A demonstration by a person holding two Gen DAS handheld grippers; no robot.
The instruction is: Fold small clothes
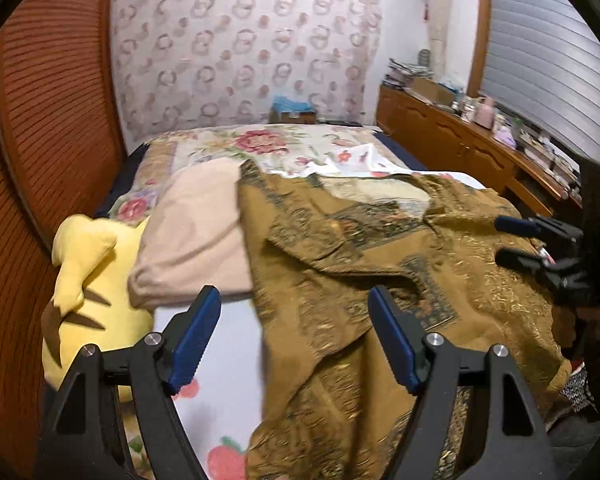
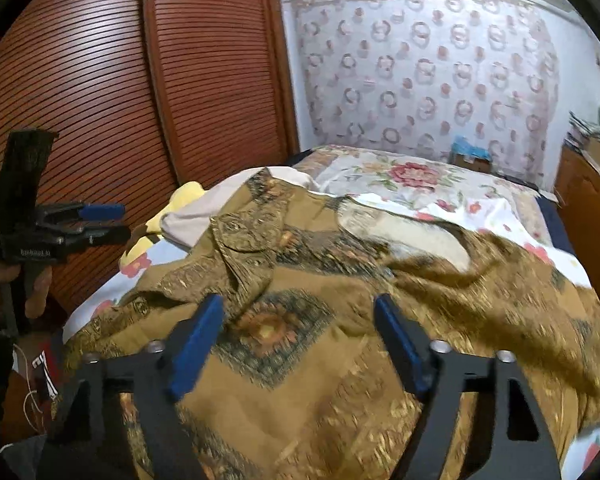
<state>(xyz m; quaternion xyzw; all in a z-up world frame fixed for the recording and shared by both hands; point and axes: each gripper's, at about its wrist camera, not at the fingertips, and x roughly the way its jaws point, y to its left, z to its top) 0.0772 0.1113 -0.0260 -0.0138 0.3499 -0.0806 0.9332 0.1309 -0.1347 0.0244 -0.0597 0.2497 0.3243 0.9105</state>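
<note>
A mustard-brown shirt with dark ornamental patterns [image 1: 360,264] [image 2: 308,280] lies spread and rumpled over the near half of the bed, collar to the left and pale lining showing at the far side. My left gripper [image 1: 293,292] is open above the shirt's left edge, with nothing pressed between its blue pads. The right wrist view shows it [image 2: 125,223] held off the bed's left side. My right gripper [image 2: 299,300] is open over the shirt's middle, its pads clear of the cloth. Seen from the left wrist, it [image 1: 501,241] hovers over the shirt's right part.
A yellow plush toy [image 1: 88,280] and a beige pillow [image 1: 196,232] lie left of the shirt on the floral bedsheet [image 1: 260,144]. Slatted wooden wardrobe doors [image 2: 100,80] stand left of the bed. A cluttered wooden dresser [image 1: 460,136] runs along the right. A hand [image 2: 4,280] holds the left gripper.
</note>
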